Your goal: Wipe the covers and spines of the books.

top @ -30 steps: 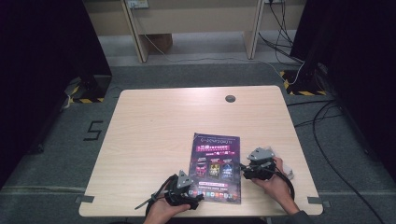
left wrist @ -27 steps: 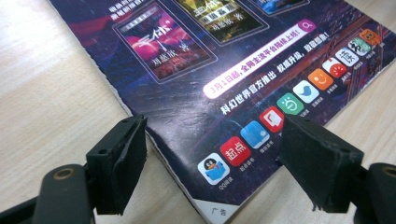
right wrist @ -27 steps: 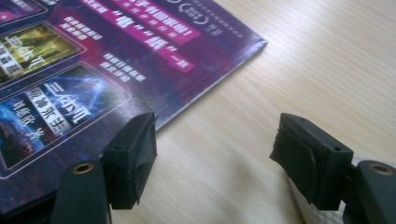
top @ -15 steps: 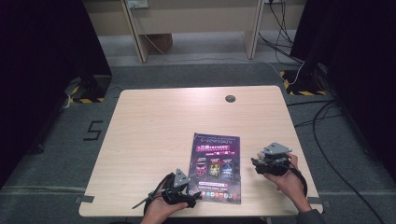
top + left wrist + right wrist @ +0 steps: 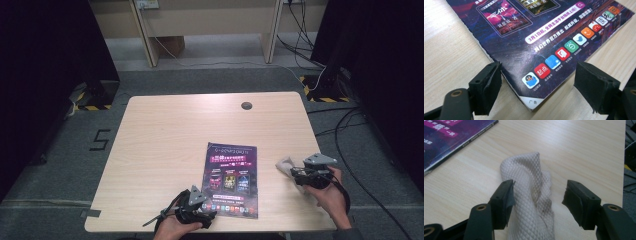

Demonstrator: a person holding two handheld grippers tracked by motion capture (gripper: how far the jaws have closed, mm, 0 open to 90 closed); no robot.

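A dark purple magazine [image 5: 231, 177] lies flat on the wooden table [image 5: 165, 145], near its front edge. My left gripper [image 5: 211, 216] stands open at the magazine's near left corner [image 5: 531, 101], one jaw on each side of it, pads clear of the cover. A crumpled beige waffle-weave cloth [image 5: 285, 165] lies right of the magazine. My right gripper [image 5: 296, 175] points at the cloth [image 5: 529, 195], which runs between its jaws. These jaws have just been closing; the left pad [image 5: 505, 197] is at the fabric, while the right pad [image 5: 574, 200] stands apart from it.
A small round cable hole [image 5: 246, 105] sits near the table's far edge. The table's right edge [image 5: 320, 165] is close behind my right hand. Black cables [image 5: 350, 130] trail over the floor at the right. Wooden furniture legs [image 5: 145, 35] stand beyond the table.
My right hand has moved right, away from the magazine's right edge, and now faces the cloth with narrower jaws. The left gripper and the magazine have kept still.
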